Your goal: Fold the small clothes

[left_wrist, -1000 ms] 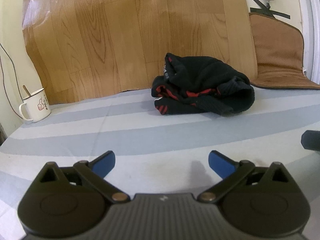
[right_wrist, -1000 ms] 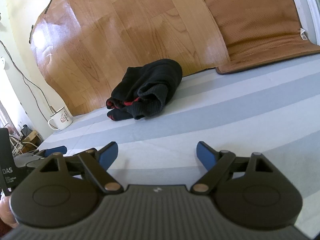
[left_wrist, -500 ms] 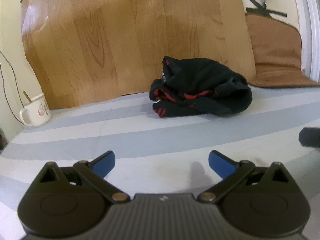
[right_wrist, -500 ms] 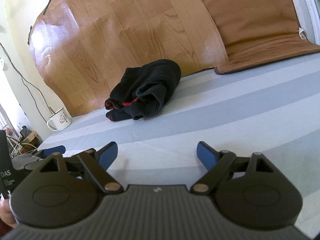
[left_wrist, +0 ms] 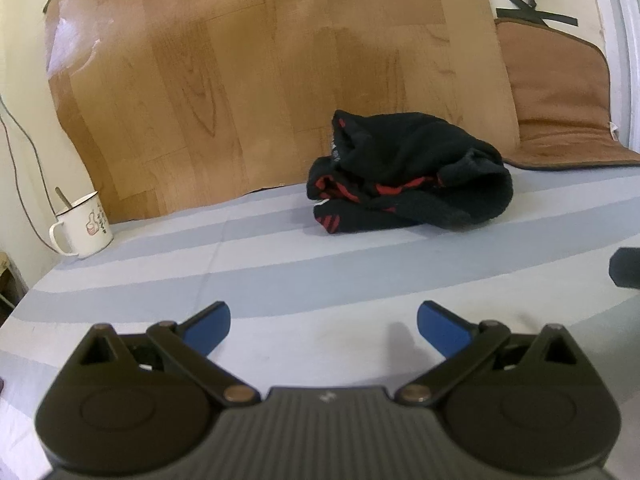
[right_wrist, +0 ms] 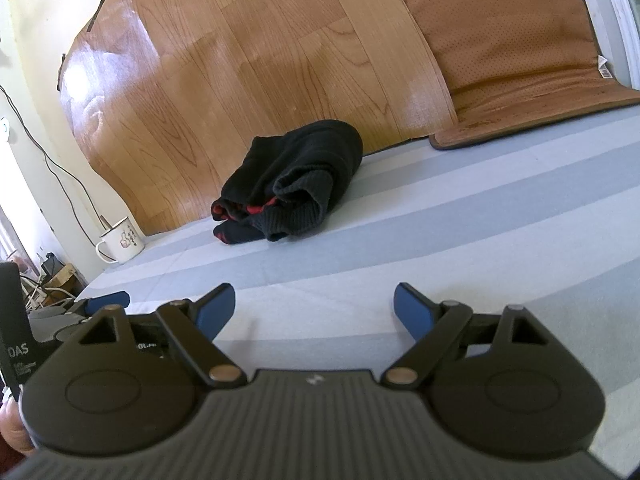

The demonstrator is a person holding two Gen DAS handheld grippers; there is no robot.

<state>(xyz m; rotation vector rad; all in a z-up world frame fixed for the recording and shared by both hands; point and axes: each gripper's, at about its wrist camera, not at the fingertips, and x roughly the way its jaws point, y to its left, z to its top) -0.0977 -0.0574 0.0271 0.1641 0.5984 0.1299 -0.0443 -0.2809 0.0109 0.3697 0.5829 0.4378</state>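
A crumpled black garment with red stripes (left_wrist: 408, 176) lies in a heap at the back of the grey-striped cloth surface (left_wrist: 280, 272), against the wood-pattern sheet. In the right wrist view the same garment (right_wrist: 292, 188) sits left of centre. My left gripper (left_wrist: 323, 326) is open with nothing between its blue pads, well short of the garment. My right gripper (right_wrist: 314, 312) is open too, empty, and equally far from it. The left gripper's blue fingertip (right_wrist: 108, 300) shows at the left edge of the right wrist view.
A white enamel mug (left_wrist: 82, 230) with a spoon stands at the back left, and the mug (right_wrist: 120, 240) also shows in the right wrist view. A brown cushion mat (right_wrist: 520, 60) leans on the wall at the back right. Cables and clutter (right_wrist: 44, 280) lie beyond the left edge.
Both views shifted slightly; the garment lies as before and both grippers stay open.
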